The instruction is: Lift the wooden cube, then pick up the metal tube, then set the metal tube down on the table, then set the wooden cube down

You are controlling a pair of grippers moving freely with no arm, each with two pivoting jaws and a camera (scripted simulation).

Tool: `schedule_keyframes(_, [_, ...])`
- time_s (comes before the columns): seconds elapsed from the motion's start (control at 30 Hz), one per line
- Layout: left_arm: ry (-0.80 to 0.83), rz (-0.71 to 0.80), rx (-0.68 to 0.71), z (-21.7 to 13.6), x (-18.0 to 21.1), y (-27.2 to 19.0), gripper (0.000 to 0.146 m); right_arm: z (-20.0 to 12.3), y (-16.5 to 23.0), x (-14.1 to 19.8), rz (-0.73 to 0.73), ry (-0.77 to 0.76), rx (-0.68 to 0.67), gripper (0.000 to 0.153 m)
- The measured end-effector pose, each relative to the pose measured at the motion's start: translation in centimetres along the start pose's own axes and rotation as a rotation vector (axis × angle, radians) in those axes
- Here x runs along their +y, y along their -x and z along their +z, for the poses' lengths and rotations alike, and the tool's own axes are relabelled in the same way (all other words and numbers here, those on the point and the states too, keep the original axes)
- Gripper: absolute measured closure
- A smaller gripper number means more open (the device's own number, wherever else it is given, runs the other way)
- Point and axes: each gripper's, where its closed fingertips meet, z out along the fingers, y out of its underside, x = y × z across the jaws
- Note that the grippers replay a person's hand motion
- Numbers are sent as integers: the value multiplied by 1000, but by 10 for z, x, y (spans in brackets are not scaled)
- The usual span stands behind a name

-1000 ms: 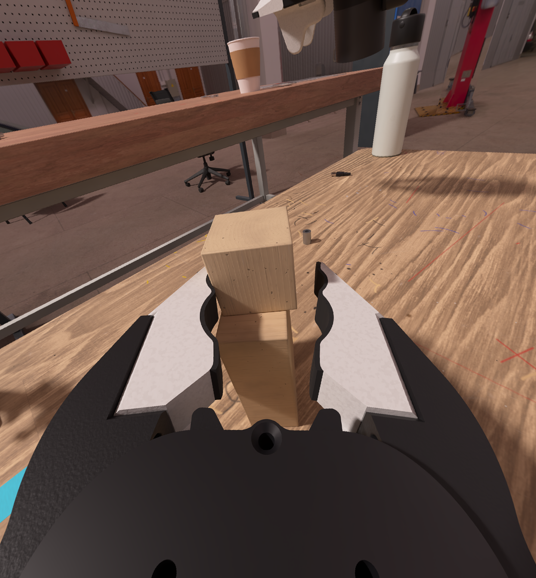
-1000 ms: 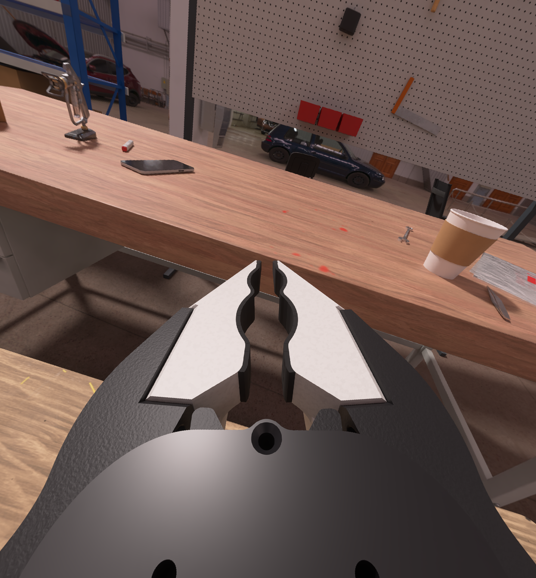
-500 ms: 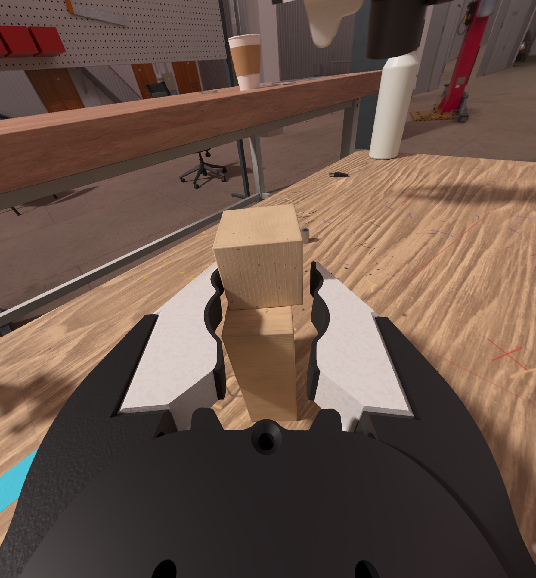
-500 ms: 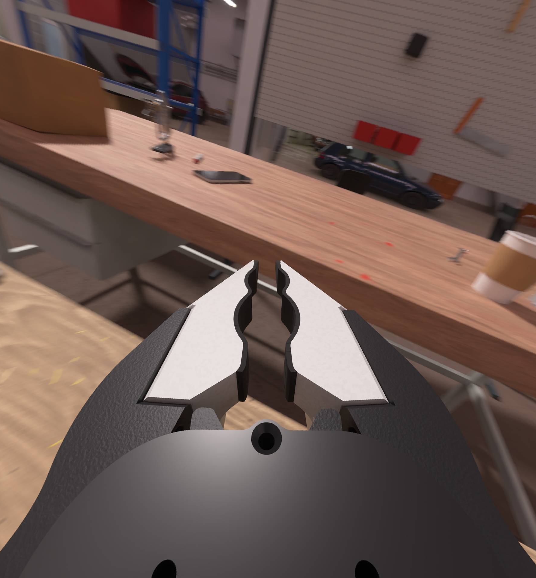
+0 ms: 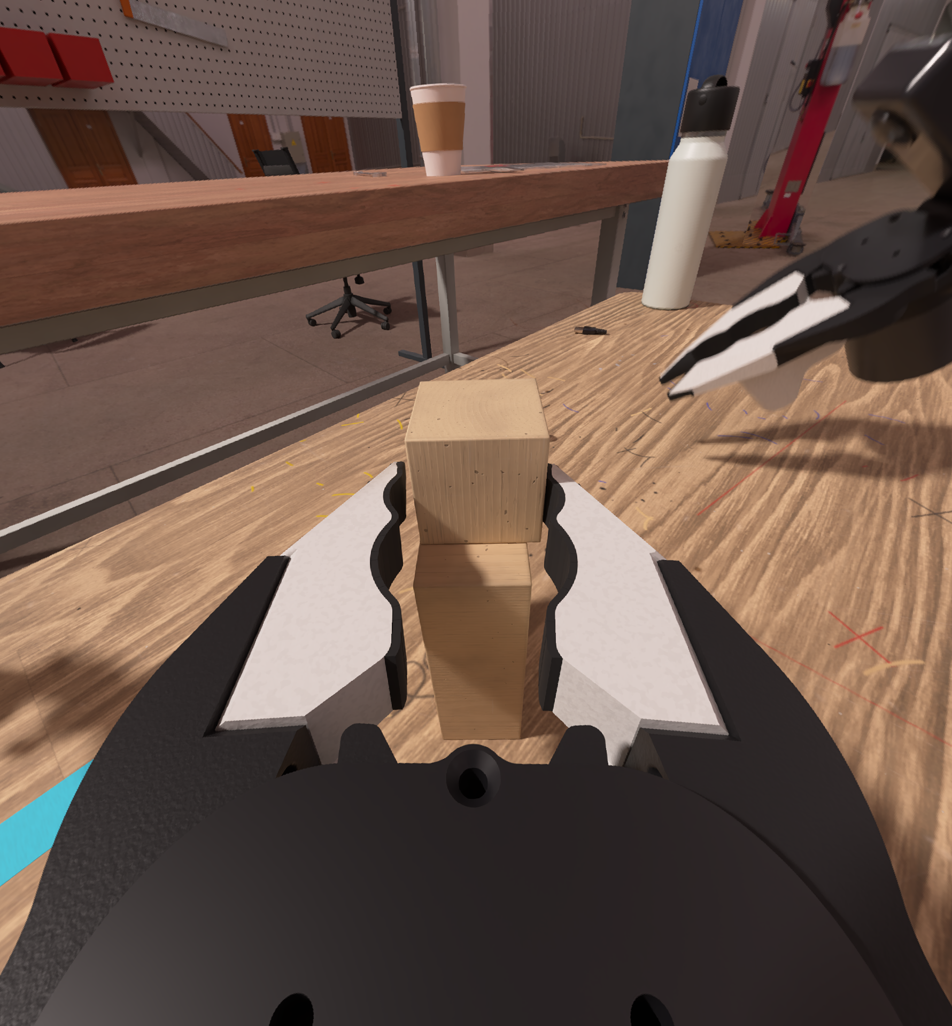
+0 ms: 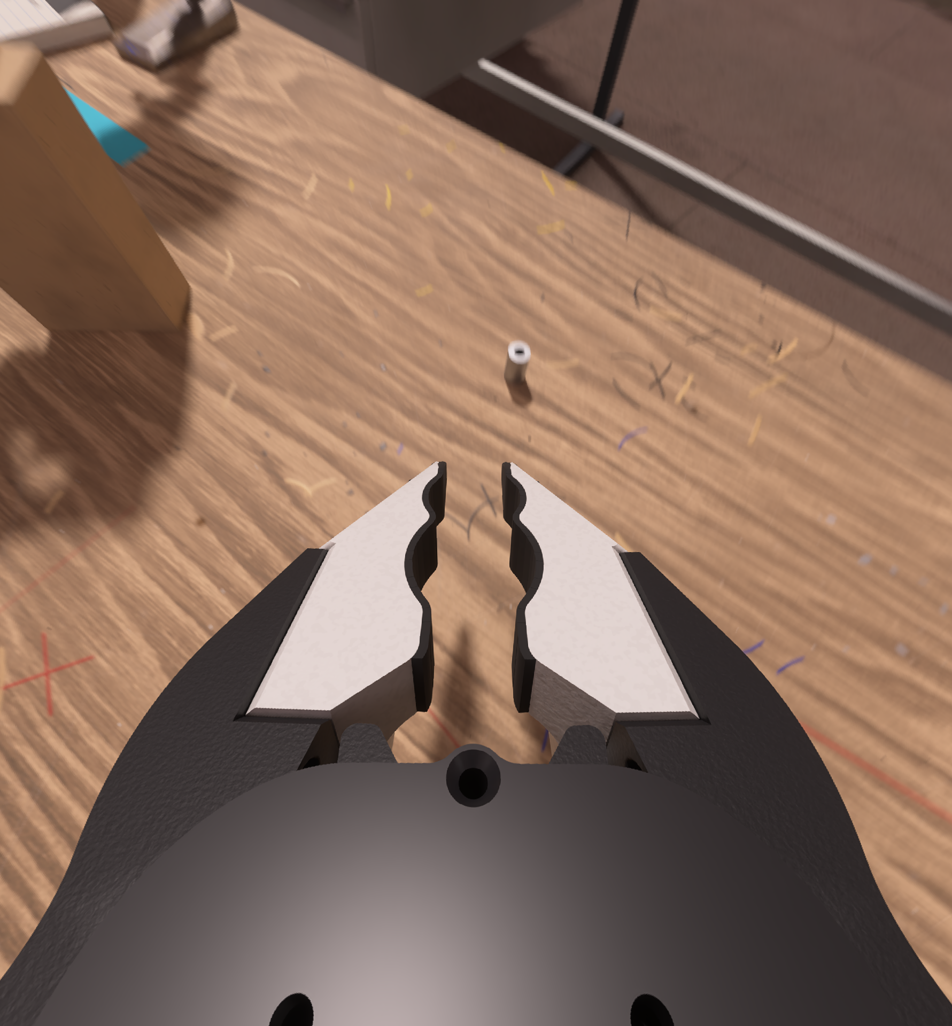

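Left wrist view: wooden cube [image 5: 476, 461] gripped at the left gripper [image 5: 473, 483] fingertips, stacked on a taller block [image 5: 476, 638] near the bench's [image 5: 795, 555] far edge; only the right wrist view shows the upright metal tube [image 6: 517, 363] ahead of the narrowly parted, empty right gripper [image 6: 473, 472].

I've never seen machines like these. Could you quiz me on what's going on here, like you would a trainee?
1. True or false: the metal tube lies on its side.
2. What sits between the left gripper's jaws? A) a red ball B) the wooden cube C) a spoon
3. Fill in: the right gripper holds ____.

Key: 1 false, it stands upright on the table; 2 B; 3 nothing, its jaws are apart and empty.
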Motion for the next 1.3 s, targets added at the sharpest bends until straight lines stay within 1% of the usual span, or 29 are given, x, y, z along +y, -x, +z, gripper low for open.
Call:
schedule_keyframes(0.07, [-3,-9,2,0,0,0,98,5,-3,19,31,35,15,132])
schedule_keyframes(0.17, [-1,-19,8,0,0,1,101,12,-4,25,50,64,12,128])
schedule_keyframes(0.23, [-2,-21,8,-1,0,1,101,17,-3,19,52,63,20,127])
schedule_keyframes(0.3, [-5,-25,4,-2,-1,3,101,22,-10,12,60,56,87,127])
schedule_keyframes(0.37, [-7,-30,-2,-3,-1,5,101,28,-17,2,110,17,136,127])
schedule_keyframes(0.47, [-16,-48,1,-5,-3,6,101,38,-11,-17,218,-76,102,127])
schedule_keyframes(0.53, [-26,-71,8,-7,-5,6,101,48,-10,-29,248,-111,105,128])
schedule_keyframes(0.63, [-47,-118,32,-10,-10,5,101,67,-11,-41,219,-115,106,129])
schedule_keyframes(0.7, [-55,-145,41,-11,-11,6,101,80,-13,-44,174,-77,111,127])
schedule_keyframes(0.77, [-57,-162,41,-13,-11,8,101,93,-18,-48,133,-41,115,121])
schedule_keyframes(0.87, [-47,-131,22,-13,-10,10,101,110,-24,-50,69,27,92,111])
schedule_keyframes(0.93, [-41,-119,23,-13,-9,9,101,117,-35,-51,32,59,124,108])
schedule_keyframes(1.0, [-36,-114,27,-12,-8,7,101,120,-49,-51,37,79,157,108])
schedule_keyframes(1.1, [-29,-101,27,-12,-7,6,101,115,-70,-51,102,68,198,108])
schedule_keyframes(1.2, [-24,-108,30,-11,-6,7,101,110,-71,-52,157,48,158,109])
schedule_keyframes(1.3, [-21,-116,33,-11,-5,7,101,111,-60,-47,137,82,91,109])
